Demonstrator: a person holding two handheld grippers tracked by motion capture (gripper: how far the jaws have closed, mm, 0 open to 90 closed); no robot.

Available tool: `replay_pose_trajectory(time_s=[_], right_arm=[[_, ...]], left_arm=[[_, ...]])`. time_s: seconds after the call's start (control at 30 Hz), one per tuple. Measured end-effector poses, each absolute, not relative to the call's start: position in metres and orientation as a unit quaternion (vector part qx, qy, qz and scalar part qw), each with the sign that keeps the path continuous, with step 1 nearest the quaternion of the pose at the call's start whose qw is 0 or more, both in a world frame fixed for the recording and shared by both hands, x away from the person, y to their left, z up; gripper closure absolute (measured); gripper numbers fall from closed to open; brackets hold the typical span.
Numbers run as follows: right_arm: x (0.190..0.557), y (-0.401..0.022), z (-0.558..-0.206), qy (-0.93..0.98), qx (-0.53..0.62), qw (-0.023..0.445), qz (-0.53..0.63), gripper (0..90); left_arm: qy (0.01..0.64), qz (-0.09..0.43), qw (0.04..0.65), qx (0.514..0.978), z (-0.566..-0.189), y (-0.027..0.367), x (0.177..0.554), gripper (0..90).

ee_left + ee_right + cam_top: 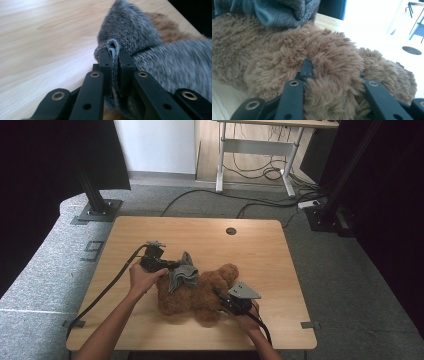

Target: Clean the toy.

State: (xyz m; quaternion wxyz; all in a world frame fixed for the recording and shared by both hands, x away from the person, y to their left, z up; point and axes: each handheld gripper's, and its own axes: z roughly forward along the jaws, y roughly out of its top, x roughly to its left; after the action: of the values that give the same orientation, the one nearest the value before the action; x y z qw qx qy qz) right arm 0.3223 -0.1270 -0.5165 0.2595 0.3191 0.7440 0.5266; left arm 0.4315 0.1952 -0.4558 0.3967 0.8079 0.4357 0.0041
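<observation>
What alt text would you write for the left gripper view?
The left hand-held gripper is shut on a folded edge of a grey knitted fabric piece. Behind the fabric lie a brown plush toy and a light wooden table.

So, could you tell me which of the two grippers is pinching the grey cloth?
The left gripper: its jaws are shut on a fold of the grey cloth, whereas the right gripper clamps the brown teddy bear.

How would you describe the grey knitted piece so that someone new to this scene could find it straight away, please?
Start at the wooden table and find the brown plush bear lying near its middle. The grey knitted garment lies bunched on the bear's left side, its edge pinched in the left gripper. It is the one grey, woven thing against shaggy brown fur.
</observation>
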Motion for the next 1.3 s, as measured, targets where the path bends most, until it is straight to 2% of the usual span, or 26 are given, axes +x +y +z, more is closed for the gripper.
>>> replay_pose_trajectory(time_s=[0.4,0.43,0.47,0.5,0.6,0.63,0.9,1.07,1.3], right_arm=[[0.321,-0.129,-0.517,0.742,0.322,0.253,0.530,63.2],[0.323,-0.131,-0.515,0.742,0.327,0.238,0.535,58.6],[0.323,-0.131,-0.515,0.742,0.327,0.238,0.535,58.6],[0.325,-0.134,-0.512,0.739,0.334,0.223,0.541,51.2],[0.326,-0.137,-0.508,0.735,0.339,0.212,0.548,46.0],[0.326,-0.140,-0.504,0.732,0.343,0.209,0.551,41.1],[0.340,-0.146,-0.476,0.719,0.361,0.191,0.562,35.0],[0.374,-0.124,-0.452,0.734,0.363,0.163,0.550,32.4],[0.399,-0.079,-0.449,0.777,0.351,0.114,0.510,30.8]], left_arm=[[0.459,0.003,0.400,0.793,-0.471,0.234,0.423,82.8],[0.459,0.002,0.402,0.792,-0.471,0.236,0.421,82.8],[0.459,-0.001,0.406,0.790,-0.471,0.237,0.420,82.8],[0.456,-0.001,0.410,0.790,-0.472,0.237,0.419,82.7],[0.454,-0.006,0.413,0.789,-0.472,0.236,0.419,82.7],[0.455,-0.009,0.415,0.788,-0.473,0.235,0.419,82.7],[0.454,-0.018,0.420,0.786,-0.477,0.230,0.422,82.6],[0.454,-0.018,0.421,0.785,-0.476,0.229,0.422,82.6],[0.455,-0.017,0.421,0.785,-0.476,0.229,0.422,82.6]])
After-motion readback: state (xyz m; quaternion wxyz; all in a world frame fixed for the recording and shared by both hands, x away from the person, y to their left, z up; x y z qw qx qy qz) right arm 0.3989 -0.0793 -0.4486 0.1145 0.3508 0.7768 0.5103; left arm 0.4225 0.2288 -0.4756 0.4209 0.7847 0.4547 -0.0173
